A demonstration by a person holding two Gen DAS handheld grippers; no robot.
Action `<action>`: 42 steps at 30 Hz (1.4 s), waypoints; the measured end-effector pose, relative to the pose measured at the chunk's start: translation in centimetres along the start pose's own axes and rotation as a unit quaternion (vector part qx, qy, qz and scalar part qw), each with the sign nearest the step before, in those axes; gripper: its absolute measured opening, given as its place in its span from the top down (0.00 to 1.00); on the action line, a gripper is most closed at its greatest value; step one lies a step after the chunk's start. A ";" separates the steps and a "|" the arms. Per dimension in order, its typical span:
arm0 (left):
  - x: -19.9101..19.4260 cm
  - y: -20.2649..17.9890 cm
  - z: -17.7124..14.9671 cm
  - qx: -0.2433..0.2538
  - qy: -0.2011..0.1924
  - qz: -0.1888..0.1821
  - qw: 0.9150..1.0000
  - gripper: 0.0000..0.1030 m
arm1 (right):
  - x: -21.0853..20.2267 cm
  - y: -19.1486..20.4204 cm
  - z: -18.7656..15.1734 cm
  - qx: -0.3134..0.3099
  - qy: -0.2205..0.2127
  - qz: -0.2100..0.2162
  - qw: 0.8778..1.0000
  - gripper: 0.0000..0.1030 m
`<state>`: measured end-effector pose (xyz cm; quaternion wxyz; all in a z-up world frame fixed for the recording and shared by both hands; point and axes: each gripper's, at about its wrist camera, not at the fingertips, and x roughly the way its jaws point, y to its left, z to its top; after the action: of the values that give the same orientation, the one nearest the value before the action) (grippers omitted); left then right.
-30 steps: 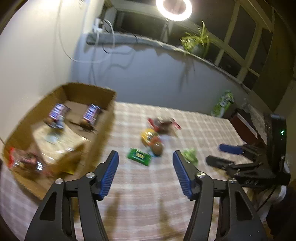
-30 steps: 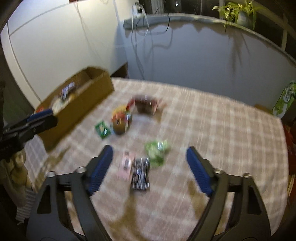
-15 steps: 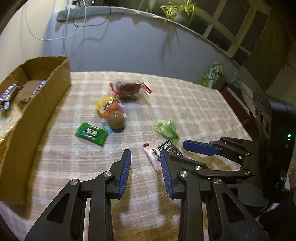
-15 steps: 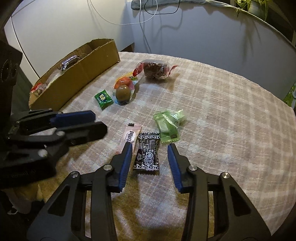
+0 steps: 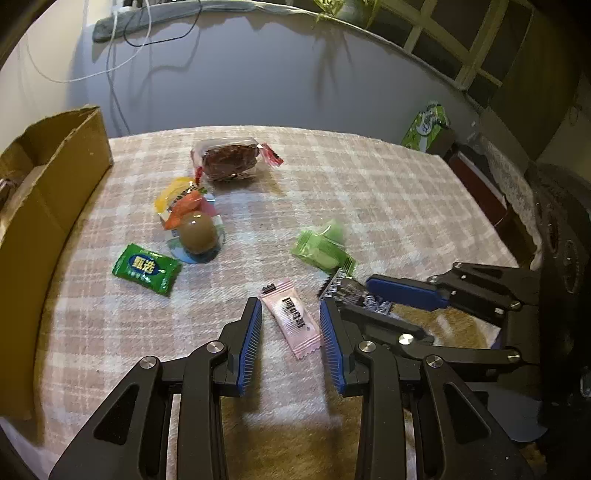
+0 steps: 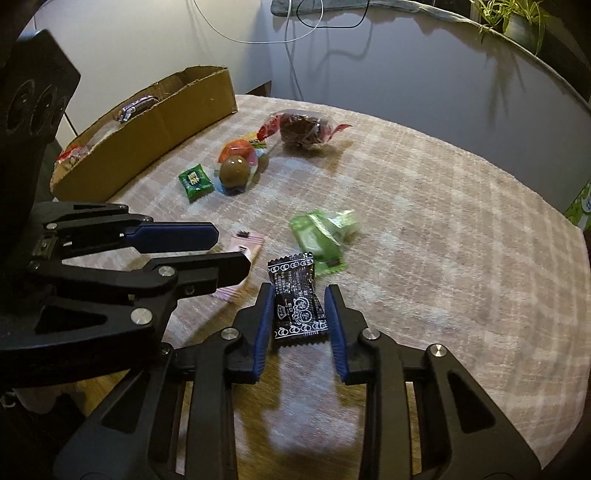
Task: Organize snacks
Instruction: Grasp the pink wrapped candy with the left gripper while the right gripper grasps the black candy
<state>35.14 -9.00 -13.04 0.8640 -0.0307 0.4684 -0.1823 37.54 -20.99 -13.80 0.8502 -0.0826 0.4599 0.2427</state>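
Plaid tablecloth [image 6: 443, 229] lies bare beyond right gripper [image 6: 300, 310].

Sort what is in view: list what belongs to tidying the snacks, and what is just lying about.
Part of the job:
- pink sachet
- black patterned candy wrapper
- pale green wrapped snack
- dark green candy packet
- brown egg-shaped sweet
- clear bag of dark brown snack
- brown cardboard box

Just lying about:
- potted plant
- white cables
- green printed pack
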 end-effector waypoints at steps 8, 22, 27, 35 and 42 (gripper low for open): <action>0.9 -1.2 0.3 0.036 0.005 0.044 0.998 0.70 | -0.8 -2.1 -1.0 0.011 -0.004 -0.011 1.000 0.72; 0.6 -1.3 -0.6 0.062 -0.017 0.081 0.995 0.83 | -1.1 -2.8 -1.3 0.030 -0.011 -0.011 0.999 0.72; -0.8 -0.6 -0.9 0.042 -0.031 0.074 0.996 0.83 | -1.8 -2.6 -1.4 0.039 -0.021 -0.010 0.999 0.72; -4.4 0.2 -0.5 0.027 -0.070 0.063 0.995 0.83 | -4.2 -1.9 -0.2 0.043 -0.050 -0.008 0.998 0.74; -6.4 1.5 -0.2 0.016 -0.091 0.065 0.994 0.83 | -5.0 -0.2 1.3 0.021 -0.064 -0.016 0.998 0.77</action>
<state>32.23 -5.41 -8.42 0.9135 -0.0030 0.3856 -0.1299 36.35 -22.37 -8.98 0.8833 -0.0562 0.4079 0.2241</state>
